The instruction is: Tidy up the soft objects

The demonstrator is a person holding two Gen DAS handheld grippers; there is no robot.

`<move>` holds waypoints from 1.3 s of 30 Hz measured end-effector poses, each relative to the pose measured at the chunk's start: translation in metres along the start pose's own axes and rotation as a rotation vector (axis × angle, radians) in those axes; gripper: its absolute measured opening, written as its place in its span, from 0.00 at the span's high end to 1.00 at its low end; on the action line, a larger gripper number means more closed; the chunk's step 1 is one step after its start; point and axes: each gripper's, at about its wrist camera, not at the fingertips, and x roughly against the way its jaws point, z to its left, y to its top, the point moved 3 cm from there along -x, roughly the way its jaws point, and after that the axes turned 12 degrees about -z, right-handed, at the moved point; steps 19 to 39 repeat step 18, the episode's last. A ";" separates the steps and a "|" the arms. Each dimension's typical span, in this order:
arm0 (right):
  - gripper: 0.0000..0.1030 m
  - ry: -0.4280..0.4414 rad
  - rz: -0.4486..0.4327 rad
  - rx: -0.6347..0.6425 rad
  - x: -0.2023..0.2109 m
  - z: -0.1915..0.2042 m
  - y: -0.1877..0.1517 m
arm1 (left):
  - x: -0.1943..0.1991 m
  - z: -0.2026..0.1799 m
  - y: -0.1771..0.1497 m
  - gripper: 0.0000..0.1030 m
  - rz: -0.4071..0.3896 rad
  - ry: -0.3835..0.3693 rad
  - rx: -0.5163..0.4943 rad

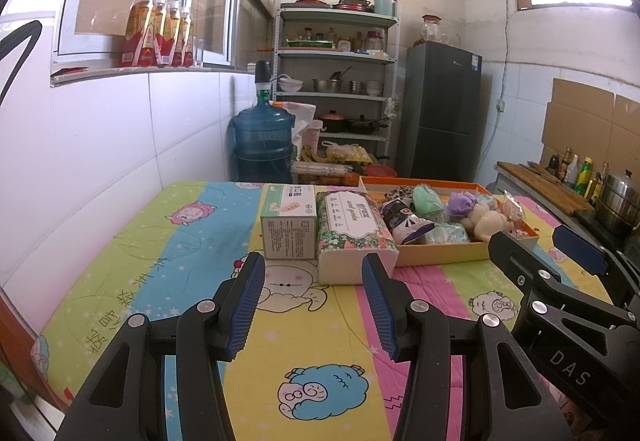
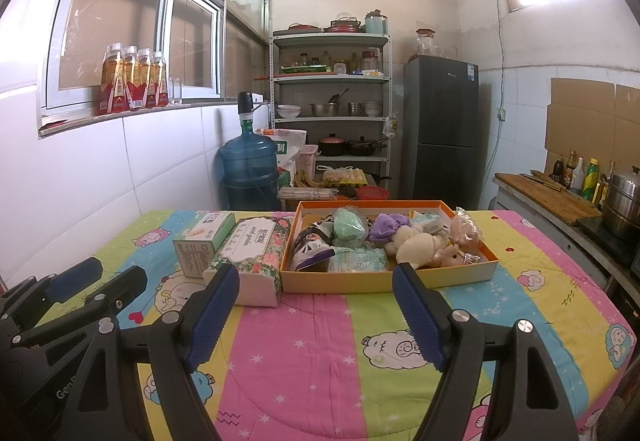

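Note:
An orange-rimmed cardboard tray [image 2: 384, 278] sits on the cartoon-print tablecloth and holds soft things: a cream plush toy [image 2: 420, 245], a purple cloth [image 2: 386, 225], a green pouch [image 2: 349, 229] and wrapped packs. A floral tissue pack [image 2: 252, 257] and a white-green box [image 2: 202, 243] lie left of it. My left gripper [image 1: 313, 283] hovers open over the cloth in front of the tissue pack [image 1: 352, 229], with nothing between its fingers. My right gripper [image 2: 316, 291] hangs open before the tray [image 1: 440, 253], also holding nothing. Each gripper shows at the edge of the other's view.
Behind the table stand a blue water jug [image 2: 250, 169], a metal shelf [image 2: 330, 97] with pots and bowls, and a dark fridge [image 2: 440, 129]. A counter with bottles and a steel pot [image 2: 622, 205] runs along the right. White tiled wall bounds the left.

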 end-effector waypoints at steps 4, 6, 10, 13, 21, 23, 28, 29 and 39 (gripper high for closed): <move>0.24 0.001 0.000 0.000 0.000 0.000 0.000 | 0.000 0.000 0.000 0.49 0.001 0.000 0.000; 0.24 0.001 0.001 0.000 0.000 0.000 0.000 | 0.000 0.000 0.000 0.49 0.001 -0.001 -0.001; 0.24 0.001 0.001 -0.001 0.000 0.000 0.000 | 0.000 0.000 0.000 0.49 0.000 0.002 -0.001; 0.24 0.000 0.001 -0.001 0.000 0.000 0.000 | 0.000 0.002 -0.002 0.49 -0.003 0.005 -0.001; 0.24 0.002 0.003 -0.003 0.000 0.000 -0.001 | -0.001 0.002 -0.004 0.48 0.000 0.004 0.001; 0.24 0.002 0.003 -0.003 0.000 0.000 -0.001 | -0.001 0.002 -0.004 0.48 0.000 0.004 0.001; 0.24 0.002 0.003 -0.003 0.000 0.000 -0.001 | -0.001 0.002 -0.004 0.48 0.000 0.004 0.001; 0.24 0.002 0.003 -0.003 0.000 0.000 -0.001 | -0.001 0.002 -0.004 0.48 0.000 0.004 0.001; 0.24 0.002 0.003 -0.003 0.000 0.000 -0.001 | -0.001 0.002 -0.004 0.48 0.000 0.004 0.001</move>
